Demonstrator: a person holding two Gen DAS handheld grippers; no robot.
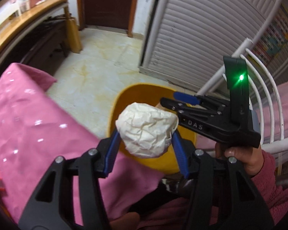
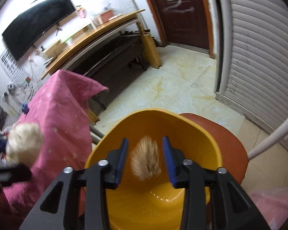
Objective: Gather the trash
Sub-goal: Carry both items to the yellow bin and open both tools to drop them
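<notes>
My left gripper (image 1: 144, 134) is shut on a crumpled white paper ball (image 1: 146, 129) and holds it in the air over the near rim of a yellow bin (image 1: 122, 97). The same ball shows blurred at the far left of the right wrist view (image 2: 23, 141). My right gripper (image 2: 145, 153) is open over the yellow bin (image 2: 192, 128). A blurred tan paper wad (image 2: 146, 158) is in the air between its fingers, not touched by either pad, above the bin's inside. The right gripper also shows in the left wrist view (image 1: 174, 99), over the bin's far side.
A table under a pink cloth (image 1: 38, 118) stands left of the bin. An orange chair seat (image 2: 228, 140) sits under the bin. A white rail frame (image 1: 263, 88) is at the right. A wooden desk (image 2: 90, 38), brown door (image 2: 182, 13) and slatted shutter (image 2: 259, 48) lie beyond the tiled floor.
</notes>
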